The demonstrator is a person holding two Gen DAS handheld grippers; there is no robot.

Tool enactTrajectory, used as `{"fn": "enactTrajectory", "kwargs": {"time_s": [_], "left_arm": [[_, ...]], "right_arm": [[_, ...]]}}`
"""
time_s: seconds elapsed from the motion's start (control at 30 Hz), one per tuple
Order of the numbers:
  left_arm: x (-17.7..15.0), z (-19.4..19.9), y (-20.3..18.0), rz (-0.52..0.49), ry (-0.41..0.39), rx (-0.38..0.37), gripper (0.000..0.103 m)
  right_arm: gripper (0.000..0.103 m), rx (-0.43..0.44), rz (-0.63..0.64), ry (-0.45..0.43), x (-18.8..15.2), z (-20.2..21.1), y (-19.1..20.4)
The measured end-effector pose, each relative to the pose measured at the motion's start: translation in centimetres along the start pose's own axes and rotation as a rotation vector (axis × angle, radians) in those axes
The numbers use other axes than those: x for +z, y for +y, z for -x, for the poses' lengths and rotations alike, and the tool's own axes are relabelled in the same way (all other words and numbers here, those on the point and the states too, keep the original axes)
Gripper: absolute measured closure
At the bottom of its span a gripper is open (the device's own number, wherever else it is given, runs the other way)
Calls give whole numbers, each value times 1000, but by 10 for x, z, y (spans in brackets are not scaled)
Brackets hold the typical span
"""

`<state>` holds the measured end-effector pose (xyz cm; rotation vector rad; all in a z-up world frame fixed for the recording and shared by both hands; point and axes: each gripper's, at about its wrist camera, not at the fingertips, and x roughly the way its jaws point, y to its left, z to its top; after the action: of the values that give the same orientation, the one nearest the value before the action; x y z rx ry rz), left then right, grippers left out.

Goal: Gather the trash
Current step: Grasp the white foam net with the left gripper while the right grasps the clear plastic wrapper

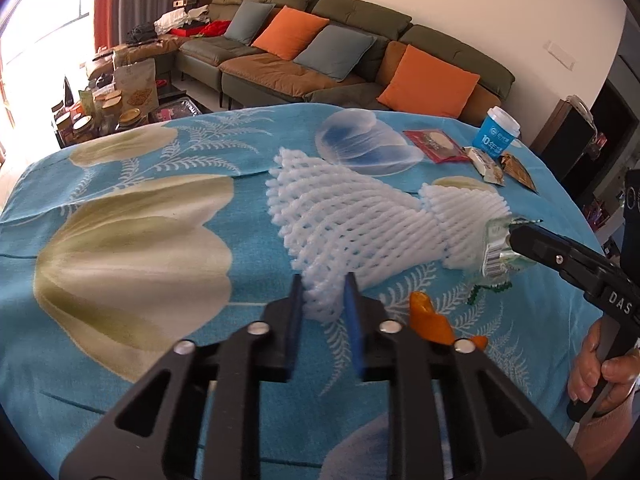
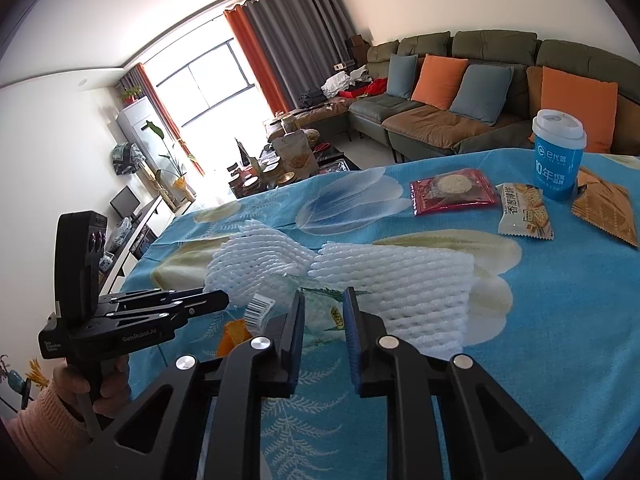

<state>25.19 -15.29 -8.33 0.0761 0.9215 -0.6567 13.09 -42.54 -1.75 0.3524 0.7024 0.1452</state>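
Note:
Two white foam fruit nets lie on the blue floral tablecloth (image 1: 140, 160). My left gripper (image 1: 323, 296) is closed on the near corner of the larger foam net (image 1: 340, 220). The second foam net (image 1: 464, 216) lies to its right. My right gripper (image 2: 323, 308) has its jaws around a clear plastic wrapper with a barcode (image 2: 320, 308); the wrapper also shows in the left wrist view (image 1: 496, 248). The second net shows just past it (image 2: 400, 280). An orange peel (image 1: 430, 320) lies near the left gripper.
At the far side of the table are a blue paper cup (image 2: 558, 156), a red snack packet (image 2: 452, 190), a white cracker packet (image 2: 524, 210) and a brown packet (image 2: 608, 208). A sofa with cushions (image 1: 320, 52) stands behind the table.

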Motion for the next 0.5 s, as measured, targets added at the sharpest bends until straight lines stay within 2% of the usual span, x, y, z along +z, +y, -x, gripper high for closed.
{"fn": "enactTrajectory", "kwargs": {"time_s": [0.1,0.5], "left_arm": [[-4,8,-3,-9,-18,8,88],[-34,66,9,15,-100,10,89]], "right_arm": [[96,14,-5,-2,0,2,-1],[97,87,-3,-23,-1,12,15]]}}
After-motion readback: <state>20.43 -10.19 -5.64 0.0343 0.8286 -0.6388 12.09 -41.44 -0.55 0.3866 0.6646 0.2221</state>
